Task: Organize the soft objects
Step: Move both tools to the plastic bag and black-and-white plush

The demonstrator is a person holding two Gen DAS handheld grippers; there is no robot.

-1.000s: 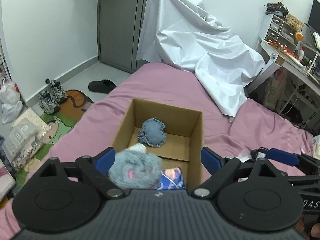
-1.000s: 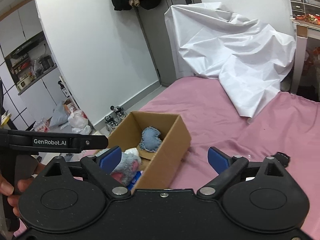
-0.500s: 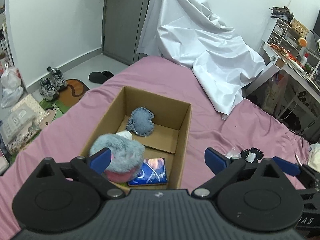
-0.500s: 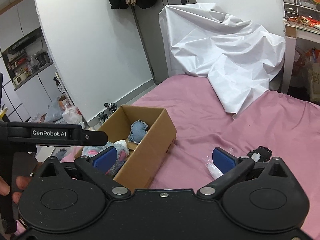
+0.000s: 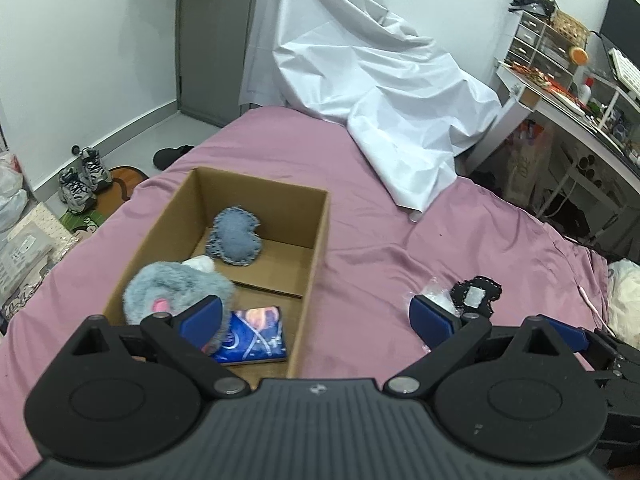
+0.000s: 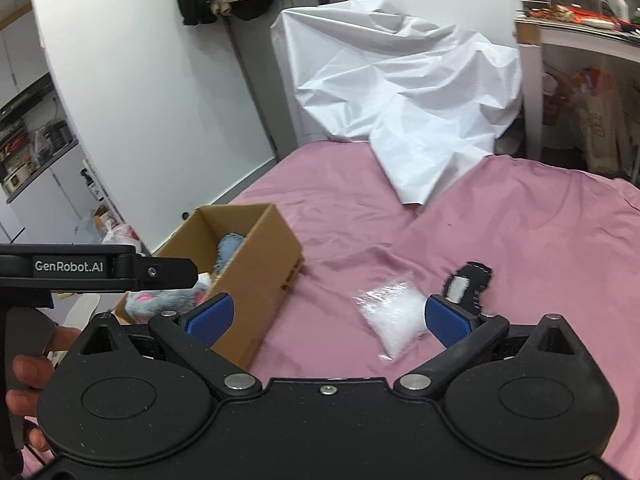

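Observation:
An open cardboard box [image 5: 316,240] sits on the pink bed. Inside lie a grey fluffy plush with pink ears [image 5: 172,292], a blue denim heart cushion [image 5: 236,236] and a blue printed pouch [image 5: 256,336]. My left gripper [image 5: 316,320] is open and empty above the box's near right corner. To its right on the bed lie a clear bag of white stuffing [image 6: 394,312] and a black patch with a white centre [image 6: 468,280]. My right gripper [image 6: 328,318] is open and empty, with the stuffing bag just inside its right finger. The box [image 6: 256,276] shows to its left.
A white sheet [image 5: 360,80] drapes over furniture at the bed's far end. A cluttered desk [image 5: 580,92] stands to the right. Shoes [image 5: 80,180] and bags lie on the floor left of the bed. A cream soft thing [image 5: 624,296] lies at the right edge.
Both grippers have drawn back and shifted right from the box. The grey plush now lies in the box, clear of the left fingers. The stuffing bag and black patch have come into view.

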